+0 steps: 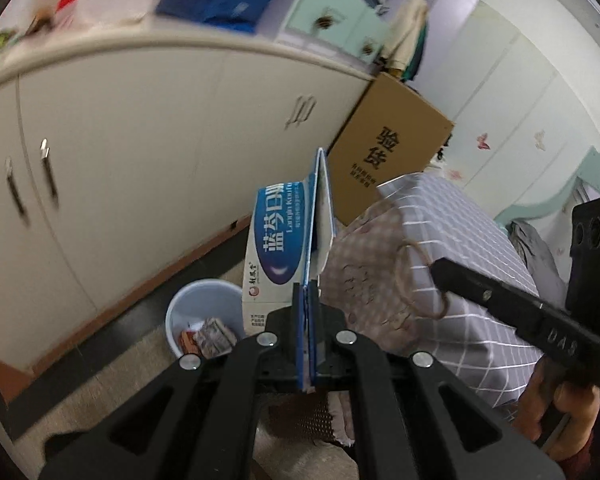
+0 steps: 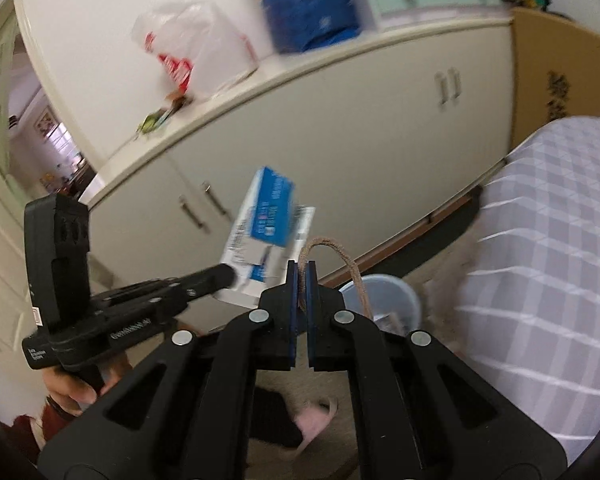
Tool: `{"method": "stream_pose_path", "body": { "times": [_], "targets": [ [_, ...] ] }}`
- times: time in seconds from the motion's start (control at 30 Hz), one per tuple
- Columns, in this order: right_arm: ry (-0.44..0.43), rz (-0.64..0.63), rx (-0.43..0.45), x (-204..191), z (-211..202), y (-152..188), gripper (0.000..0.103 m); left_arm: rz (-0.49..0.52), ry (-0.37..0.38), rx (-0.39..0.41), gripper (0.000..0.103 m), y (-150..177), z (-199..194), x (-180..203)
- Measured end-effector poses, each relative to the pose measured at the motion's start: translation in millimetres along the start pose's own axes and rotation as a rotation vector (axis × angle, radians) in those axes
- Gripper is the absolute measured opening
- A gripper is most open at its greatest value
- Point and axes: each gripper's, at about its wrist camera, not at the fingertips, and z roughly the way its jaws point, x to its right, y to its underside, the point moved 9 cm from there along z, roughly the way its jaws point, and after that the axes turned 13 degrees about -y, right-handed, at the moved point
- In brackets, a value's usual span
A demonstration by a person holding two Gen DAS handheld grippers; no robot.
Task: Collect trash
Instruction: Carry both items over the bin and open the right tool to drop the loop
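Observation:
My left gripper [image 1: 306, 294] is shut on a flattened blue-and-white carton [image 1: 278, 240], which stands up from the jaws. Below and left of it, a pale blue bin [image 1: 204, 316] sits on the floor with wrappers inside. My right gripper [image 2: 301, 276] is shut on the brown twine handle [image 2: 334, 254] of a grey checked fabric bag [image 2: 548, 264]. The right wrist view shows the left gripper [image 2: 226, 278] carrying the carton [image 2: 266, 224] just left of my fingers, and the bin [image 2: 396, 296] behind them. In the left wrist view the right gripper [image 1: 440, 270] pinches the twine handle [image 1: 410, 276] against the bag [image 1: 452, 216].
A long white cabinet [image 1: 140, 152] runs along the wall, with plastic bags [image 2: 196, 44] on top. A cardboard box [image 1: 388, 148] leans at its far end. A pink slipper [image 2: 314, 424] lies on the floor beneath my right gripper. A hand [image 1: 560, 404] holds the right gripper's grip.

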Motion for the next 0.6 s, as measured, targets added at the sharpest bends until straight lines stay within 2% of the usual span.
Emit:
{"method": "stream_pose_path", "body": {
  "times": [0.1, 0.23, 0.3, 0.5, 0.53, 0.6],
  "targets": [
    [-0.003, 0.006, -0.046, -0.2, 38.3, 12.8, 0.003, -0.028, -0.027, -0.04, 0.002, 8.7, 24.3, -17.6],
    [0.003, 0.058, -0.103, 22.3, 86.9, 31.1, 0.004, -0.058, -0.054, -0.1, 0.002, 19.7, 61.2, -36.0],
    [0.014, 0.1, -0.129, 41.9, 111.6, 41.5, 0.004, -0.06, -0.091, -0.134, 0.002, 27.3, 86.3, -47.6],
    [0.075, 0.211, -0.174, 106.5, 175.3, 62.9, 0.005, -0.102, -0.103, -0.25, 0.002, 56.7, 157.1, -76.4],
    [0.086, 0.23, -0.183, 118.3, 186.0, 67.3, 0.006, -0.109, -0.103, -0.269, 0.002, 61.5, 169.1, -79.5],
    [0.104, 0.255, -0.2, 134.4, 200.2, 73.7, 0.021, -0.113, -0.106, -0.302, 0.002, 69.5, 186.4, -82.4]
  ]
}}
